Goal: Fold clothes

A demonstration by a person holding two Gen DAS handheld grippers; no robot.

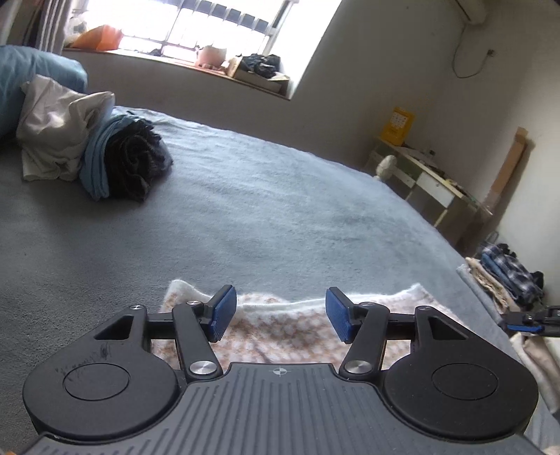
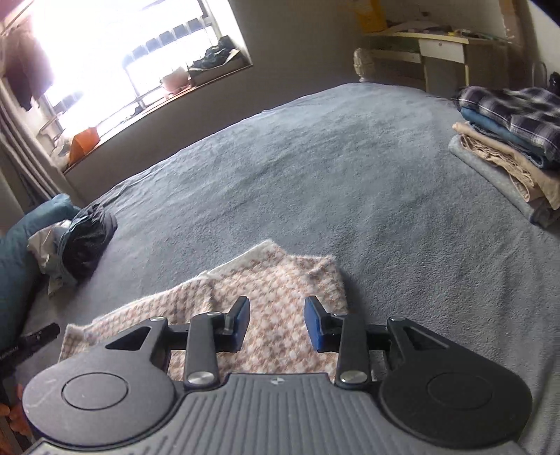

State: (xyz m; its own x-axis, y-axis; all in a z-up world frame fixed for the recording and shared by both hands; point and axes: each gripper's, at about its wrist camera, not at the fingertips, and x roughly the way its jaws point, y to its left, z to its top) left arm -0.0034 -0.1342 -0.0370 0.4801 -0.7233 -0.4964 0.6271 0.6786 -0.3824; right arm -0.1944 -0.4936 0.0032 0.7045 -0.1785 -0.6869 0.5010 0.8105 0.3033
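Your left claw (image 1: 280, 315) and right claw (image 2: 276, 323) both hang wide and hold nothing over the checked sweater (image 2: 276, 280), which lies partly folded on the bed (image 2: 315, 168); it fits mid-fold or just finished, so check its edges before gripping

Daylight pours in through the window (image 1: 210, 24), which is blown out to near white in both views; in the right wrist view the glare (image 2: 115, 45) bleeds over the frame and curtain. The bed (image 1: 280, 210) is evenly, softly lit, with faint shadows. Fisheye distortion bends the sill and walls, and the edges are slightly soft.
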